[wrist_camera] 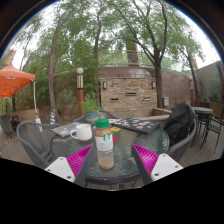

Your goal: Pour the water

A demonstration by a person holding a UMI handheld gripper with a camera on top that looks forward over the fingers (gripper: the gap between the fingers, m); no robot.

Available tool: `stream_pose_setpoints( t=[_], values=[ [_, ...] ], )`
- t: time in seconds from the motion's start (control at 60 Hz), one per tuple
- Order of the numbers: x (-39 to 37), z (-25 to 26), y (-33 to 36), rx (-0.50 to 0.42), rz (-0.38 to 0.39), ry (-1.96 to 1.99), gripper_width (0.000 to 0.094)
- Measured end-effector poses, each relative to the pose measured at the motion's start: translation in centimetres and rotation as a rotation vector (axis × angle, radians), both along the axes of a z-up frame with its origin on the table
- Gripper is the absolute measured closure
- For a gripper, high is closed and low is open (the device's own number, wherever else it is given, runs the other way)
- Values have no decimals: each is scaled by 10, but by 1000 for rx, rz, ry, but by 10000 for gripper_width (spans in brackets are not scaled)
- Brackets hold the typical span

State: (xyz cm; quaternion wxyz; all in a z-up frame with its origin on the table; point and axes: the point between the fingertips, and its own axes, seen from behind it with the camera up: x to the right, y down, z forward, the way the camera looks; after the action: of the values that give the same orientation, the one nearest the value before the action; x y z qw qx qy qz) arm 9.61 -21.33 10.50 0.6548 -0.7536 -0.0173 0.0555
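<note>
The claw [105, 160] stands spread wide, its pink pads [79, 158] flanking a clear bottle [104, 145] with an orange label and green cap, without touching it. The bottle stands upright on the glass worktop [125, 172]; a white mug [82, 131] waits just beyond. An off-centre closing could likely tip the bottle.

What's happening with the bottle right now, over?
Gripper open, fingers either side of bottle, gaps both sides. Bottle upright on glass table, not lifted. White mug beyond, to one side. Nothing blocking, over.
</note>
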Motion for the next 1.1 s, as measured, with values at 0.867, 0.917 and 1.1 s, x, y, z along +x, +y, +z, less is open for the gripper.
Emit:
stream_pose_setpoints(
  t=[0.867,0.917,1.1],
  values=[
    [-32,-15,141,15,-82,-181,649],
    [-28,2,159,45,-89,-290,650],
    [-61,73,243,148,-24,-988,651]
  ],
)
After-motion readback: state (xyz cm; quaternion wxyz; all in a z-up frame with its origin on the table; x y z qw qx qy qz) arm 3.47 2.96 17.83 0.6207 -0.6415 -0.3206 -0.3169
